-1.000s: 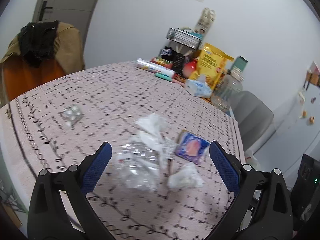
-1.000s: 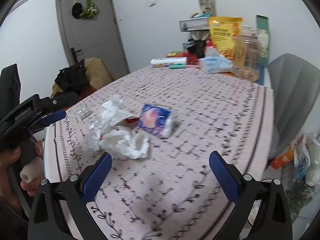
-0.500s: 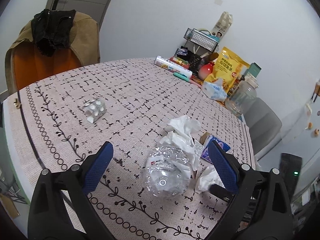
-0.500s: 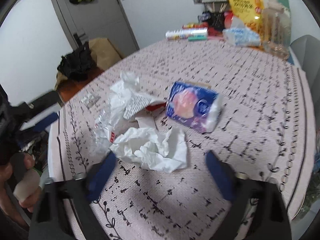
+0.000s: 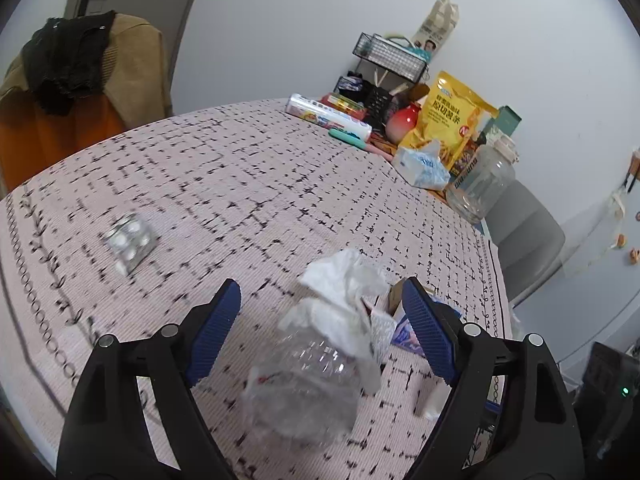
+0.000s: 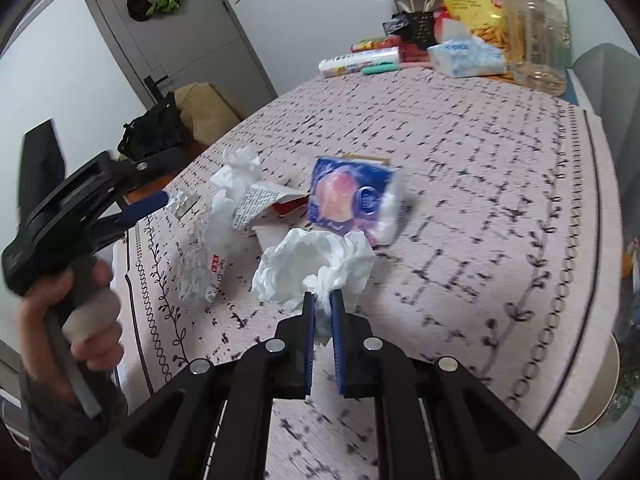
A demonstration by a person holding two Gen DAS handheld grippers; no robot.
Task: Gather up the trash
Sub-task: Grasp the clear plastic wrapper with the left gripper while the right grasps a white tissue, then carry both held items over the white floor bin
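My right gripper [image 6: 322, 300] fingers, wide apart a second ago, are now clamped on the near edge of the crumpled white tissue [image 6: 312, 268], which lies on the tabletop [image 6: 480, 184] in front of the blue tissue pack [image 6: 354, 200]. First piece looks secured, I judge. My left gripper [image 5: 320, 320] has moved up to the crushed clear bottle [image 5: 304, 384]; its fingers are closing either side, not yet touching. Blur smears the blister pack [image 5: 130, 242], and the bottle hides the tabletop beneath it.
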